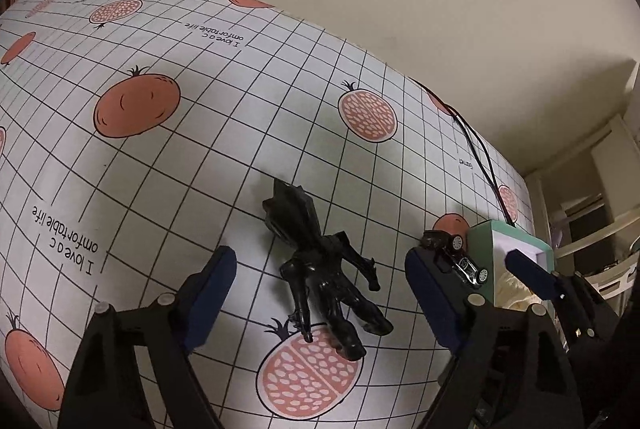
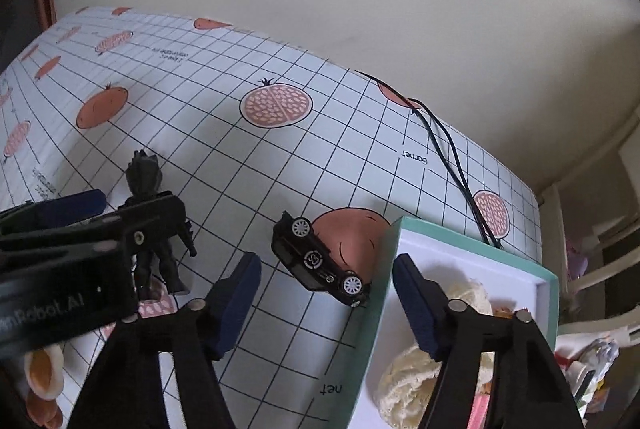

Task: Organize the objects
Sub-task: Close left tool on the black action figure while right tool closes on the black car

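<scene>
My left gripper (image 1: 320, 293) has its jaws spread wide and empty, straddling the black figurine (image 1: 320, 269), which lies on its back on the surface (image 1: 224, 133) between the pads. It looks to me like hard, light plastic with thin arms and a spiky head, so I'd close across the torso, not the limbs. My right gripper (image 2: 326, 303) is likewise wide open and holds nothing; the toy car (image 2: 320, 261) lies just ahead of it, beside the teal box (image 2: 384, 293). The car is probably rigid and smooth, and free to roll, so I'd pinch its sides. Both grippers sit low, pitched down toward the surface, the left one crossing the right wrist view's left side.
</scene>
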`<state>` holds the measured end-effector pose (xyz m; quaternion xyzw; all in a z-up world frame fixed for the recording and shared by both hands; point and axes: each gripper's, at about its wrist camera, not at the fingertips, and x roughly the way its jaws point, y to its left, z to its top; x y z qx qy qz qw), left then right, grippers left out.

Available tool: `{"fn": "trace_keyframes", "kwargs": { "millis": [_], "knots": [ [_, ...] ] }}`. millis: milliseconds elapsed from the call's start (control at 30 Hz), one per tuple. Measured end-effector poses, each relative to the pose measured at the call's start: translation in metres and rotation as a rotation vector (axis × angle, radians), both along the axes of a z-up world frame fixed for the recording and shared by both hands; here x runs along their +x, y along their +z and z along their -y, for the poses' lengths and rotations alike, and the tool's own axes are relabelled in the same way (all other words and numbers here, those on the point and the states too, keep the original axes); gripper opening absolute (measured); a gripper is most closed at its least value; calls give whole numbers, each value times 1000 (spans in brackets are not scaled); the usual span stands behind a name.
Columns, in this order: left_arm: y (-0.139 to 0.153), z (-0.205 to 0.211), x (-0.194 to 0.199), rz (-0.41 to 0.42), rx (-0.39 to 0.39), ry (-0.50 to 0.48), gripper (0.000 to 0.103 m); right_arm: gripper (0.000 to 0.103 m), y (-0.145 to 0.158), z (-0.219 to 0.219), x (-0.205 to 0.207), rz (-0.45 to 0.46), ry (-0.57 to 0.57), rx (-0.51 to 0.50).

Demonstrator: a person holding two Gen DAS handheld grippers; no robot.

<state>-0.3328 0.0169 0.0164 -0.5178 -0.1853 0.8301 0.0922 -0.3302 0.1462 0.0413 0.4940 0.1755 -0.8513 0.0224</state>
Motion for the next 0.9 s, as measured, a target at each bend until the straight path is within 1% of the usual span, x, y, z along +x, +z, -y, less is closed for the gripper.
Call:
{"fn": "trace_keyframes", "kwargs": {
  "millis": [33, 67, 100, 133, 200, 367, 467, 533, 667, 733, 900],
  "knots": [
    [0, 0, 0, 1, -1, -2, 79, 68, -1, 1, -1, 3, 5, 5],
    [0, -1, 0, 4, 0, -4, 79, 68, -1, 2, -2, 5, 7, 9],
    [1, -1, 0, 6, 1, -5, 79, 66, -2, 3, -3, 9, 8, 14],
    [1, -1, 0, 9, -1, -6, 79, 61, -3, 3, -4, 13, 10, 15],
    [0, -3, 0, 10, 1, -17, 79, 56, -6, 3, -7, 22, 4, 17],
    [-6, -7, 1, 26, -3, -29, 78, 54, -12, 2, -10, 38, -12, 4],
    [-6, -9, 1, 19, -24, -34, 73, 51, -15, 4, -11, 45, -14, 15],
    [-6, -8, 1, 19, -19, -33, 73, 49, -15, 5, -12, 47, -12, 21],
    [-6, -12, 1, 13, -44, -44, 72, 45, -17, 5, -16, 57, -29, 18],
    [-6, -15, 1, 9, -53, -50, 69, 43, -18, 5, -18, 63, -32, 18],
    [-5, -17, 2, 4, -68, -54, 67, 39, -24, 0, -21, 77, -49, -11]
  ]
}}
